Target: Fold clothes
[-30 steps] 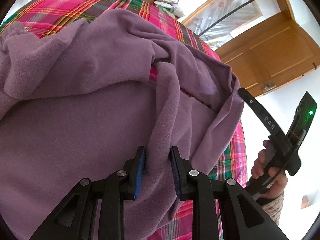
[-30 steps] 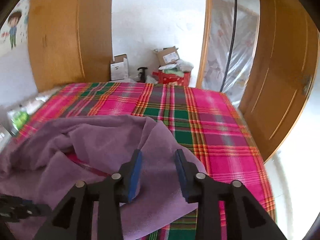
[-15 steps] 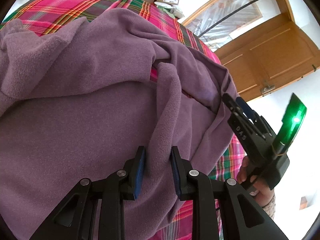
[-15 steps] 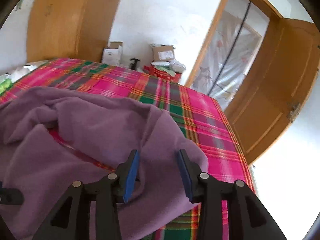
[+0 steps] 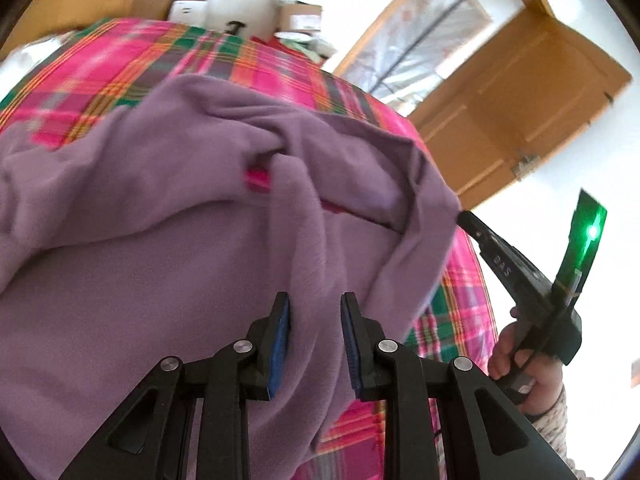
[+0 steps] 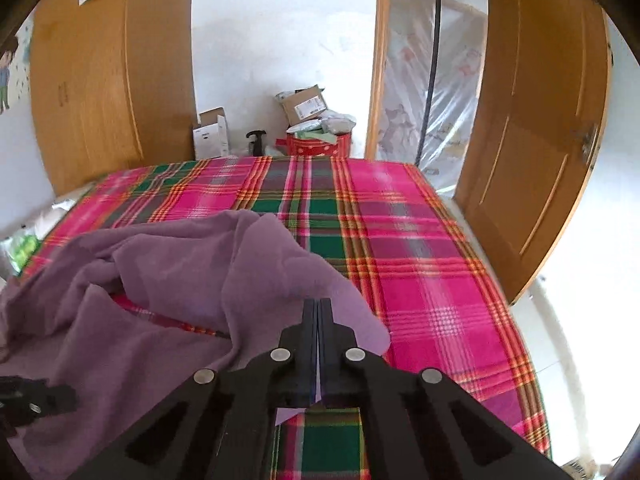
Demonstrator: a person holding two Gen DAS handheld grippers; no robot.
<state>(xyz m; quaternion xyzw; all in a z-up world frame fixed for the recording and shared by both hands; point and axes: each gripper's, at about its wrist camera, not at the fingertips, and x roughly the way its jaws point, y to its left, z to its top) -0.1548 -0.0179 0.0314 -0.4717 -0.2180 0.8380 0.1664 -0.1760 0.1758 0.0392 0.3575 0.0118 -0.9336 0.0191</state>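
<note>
**Me:** Across the pink-and-green plaid bedspread (image 6: pixel 400 240) lies the rumpled purple fleece garment (image 5: pixel 160 240), bunched in loose ridges with a strip of plaid showing through a gap in its middle. No flat, squared fold shows anywhere, so I judge the folding is far from finished; smoothing and all the neat folds are left.

**Partner:** And your tools, left to right?

**Me:** My left gripper (image 5: pixel 314 340) hangs low over the near part of the fleece, blue pads parted, a ridge of cloth standing between them without being squeezed. My right gripper (image 6: pixel 318 344) has its fingers pressed together on the fleece's right-hand edge near the bed's side; a sliver of purple shows between the pads.

**Partner:** How is your right hand placed?

**Me:** In the left view, my right hand (image 5: pixel 520 364) wraps the handle off the bed's right side, the tool angled up and inward to the cloth's corner.
</note>
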